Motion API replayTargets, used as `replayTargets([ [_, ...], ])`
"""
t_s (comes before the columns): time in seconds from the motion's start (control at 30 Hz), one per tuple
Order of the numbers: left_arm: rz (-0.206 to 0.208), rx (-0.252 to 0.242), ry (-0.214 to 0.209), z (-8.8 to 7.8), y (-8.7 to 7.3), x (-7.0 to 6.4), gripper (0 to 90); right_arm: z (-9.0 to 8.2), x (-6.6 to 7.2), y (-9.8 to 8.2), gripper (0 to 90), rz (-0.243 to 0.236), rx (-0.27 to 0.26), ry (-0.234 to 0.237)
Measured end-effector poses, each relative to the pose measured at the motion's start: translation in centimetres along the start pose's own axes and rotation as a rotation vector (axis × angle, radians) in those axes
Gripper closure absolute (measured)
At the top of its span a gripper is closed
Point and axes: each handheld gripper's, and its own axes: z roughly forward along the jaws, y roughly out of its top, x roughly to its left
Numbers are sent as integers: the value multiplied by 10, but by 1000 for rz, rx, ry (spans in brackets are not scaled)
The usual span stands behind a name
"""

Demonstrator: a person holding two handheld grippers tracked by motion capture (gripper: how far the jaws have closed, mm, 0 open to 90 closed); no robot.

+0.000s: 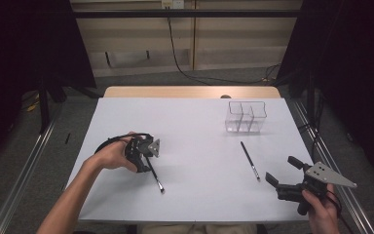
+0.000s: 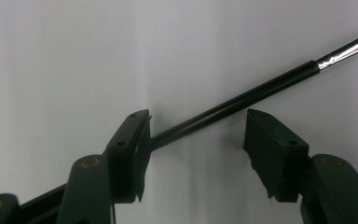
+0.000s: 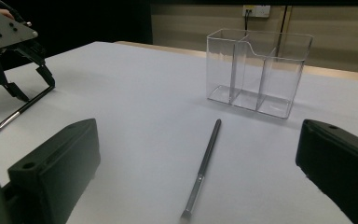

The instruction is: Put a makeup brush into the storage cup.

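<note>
A black-handled paintbrush [image 1: 156,179] with a silver ferrule lies on the white table [image 1: 195,122] at the left. My left gripper [image 1: 143,165] points down over its handle. In the left gripper view the handle [image 2: 261,91] runs between the jaws of that gripper [image 2: 198,119], close against one pad [image 2: 137,140] and clear of the other, so the gripper is open. A second dark brush [image 1: 250,160] lies right of centre. My right gripper [image 1: 280,168] is held open near the front right corner, with that brush [image 3: 205,163] lying on the table ahead of its jaws.
A clear plastic organizer [image 1: 245,117] with three compartments stands at the back right, beyond the second brush. In the right gripper view it [image 3: 256,70] stands upright and the left gripper [image 3: 35,88] shows far off at the left. The table's far edge has a wooden strip [image 1: 190,91].
</note>
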Motion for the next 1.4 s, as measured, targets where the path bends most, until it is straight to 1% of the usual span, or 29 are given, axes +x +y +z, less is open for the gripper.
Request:
replayTargets([
  [0.07, -3, -16, -2, 1, -1, 0, 397, 0, 0, 0, 0, 0, -1, 0],
  [0.17, 5, -8, -12, 1, 0, 2, 388, 0, 1, 0, 0, 1, 0, 3],
  [0.27, 20, -4, -9, 2, 2, 2, 373, 0, 0, 0, 0, 2, 2, 1],
  [0.3, 31, -5, -11, 2, 2, 3, 372, 0, 0, 0, 0, 2, 2, 2],
  [0.33, 39, 6, -13, 2, 3, 4, 364, 0, 0, 0, 0, 0, 3, 1],
  [0.4, 41, 6, -27, 3, 4, 5, 353, 1, 0, 0, 0, 0, 3, 1],
  [0.43, 50, 3, -31, 3, 4, 5, 356, 1, 0, 0, 0, -1, 4, 2],
  [0.47, 41, 1, -42, 3, 3, 5, 369, 1, 0, 0, 0, -1, 3, 2],
  [0.5, 30, 4, -69, 3, 3, 6, 420, 1, 0, 0, 0, -1, 4, 2],
  [0.53, 25, -1, -77, 3, 2, 6, 457, 1, 0, 0, 0, -1, 4, 1],
  [0.57, 29, -4, -86, 3, 2, 6, 486, 0, 0, 0, 0, -1, 5, 1],
  [0.6, 17, -7, -106, 3, 1, 6, 532, 0, 0, 0, 0, -1, 4, 3],
  [0.63, 5, -7, -116, 3, 1, 5, 580, 0, 0, 0, 0, 0, 5, 2],
  [0.7, -8, -4, -126, 3, 0, 5, 616, 0, 0, 0, 0, -1, 7, 2],
  [0.73, -22, -9, -122, 4, 0, 5, 627, 0, 0, 0, 0, 2, 6, 2],
  [0.77, -27, -8, -125, 3, -1, 5, 633, 0, 1, 0, 0, 3, 6, 3],
  [0.8, -50, -25, -126, 4, -2, 5, 641, 0, 0, 0, 0, 3, 4, 4],
  [0.83, -38, -12, -133, 3, -3, 6, 654, -1, 0, -1, 0, 3, 5, 4],
  [0.93, -64, -11, -137, 3, -3, 6, 671, -1, -1, -1, 0, 0, 5, 2],
  [1.0, -87, 6, -132, 3, 0, 6, 681, -1, -1, -1, 0, 2, 6, 1],
  [1.07, -90, 17, -134, 3, 1, 5, 697, 0, 0, -1, 0, 5, 8, 2],
  [1.13, -95, 20, -133, 2, 2, 4, 732, -1, 0, -1, 0, 2, 6, 3],
  [1.17, -108, 16, -136, 2, 2, 3, 755, -1, 0, -1, 0, 4, 7, 3],
  [1.2, -106, 32, -143, 1, 2, 4, 771, -1, 0, -1, 0, 4, 7, 1],
  [1.3, -160, 38, -140, 3, 5, 2, 788, -1, -1, -1, 0, 3, 9, 1],
  [1.33, -166, 57, -145, 2, 7, 3, 800, -1, 0, -1, 0, 0, 12, 4],
  [1.37, -167, 68, -161, 2, 8, 3, 841, -1, 0, -1, 0, 3, 9, 6],
  [1.4, -181, 68, -141, 2, 9, 2, 842, -1, 0, -1, 0, 2, 9, 6],
])
